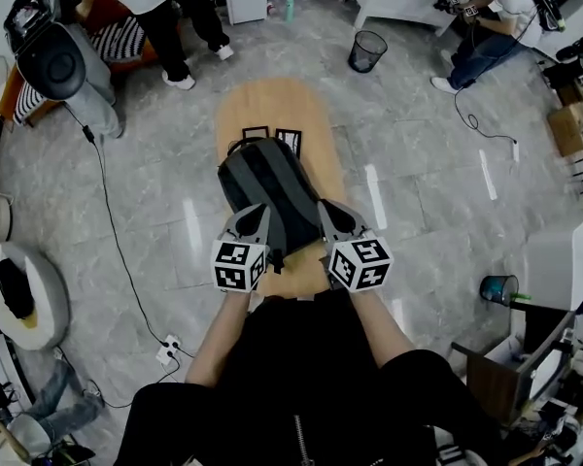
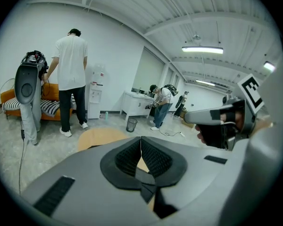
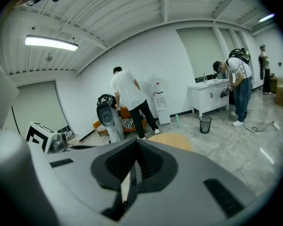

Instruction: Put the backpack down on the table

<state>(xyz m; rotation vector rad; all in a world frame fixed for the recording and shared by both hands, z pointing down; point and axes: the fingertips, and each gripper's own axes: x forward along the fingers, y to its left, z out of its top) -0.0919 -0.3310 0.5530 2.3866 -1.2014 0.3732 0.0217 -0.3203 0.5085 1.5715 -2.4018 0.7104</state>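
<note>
A: Backpack (image 1: 267, 190) where?
B: Over the oval bench (image 1: 272, 105), near end at both tongs. Resting or hanging, can't tell from the head view.
A: Tongs?
B: Left tongs (image 2: 141, 150) clenched, pads meeting, dark strap (image 2: 148, 191) pinched. Right tongs (image 3: 134, 160) clenched on another thin strap (image 3: 133, 180).
A: Gripper views show the pack?
B: No, it's hidden under the tong bodies. Two cards (image 1: 256, 134) behind it, partly covered.

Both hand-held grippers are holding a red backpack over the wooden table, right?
No, the backpack is grey, not red; the head view shows it. The left hand-held gripper and the right hand-held gripper do hold it over the wooden table.
</note>
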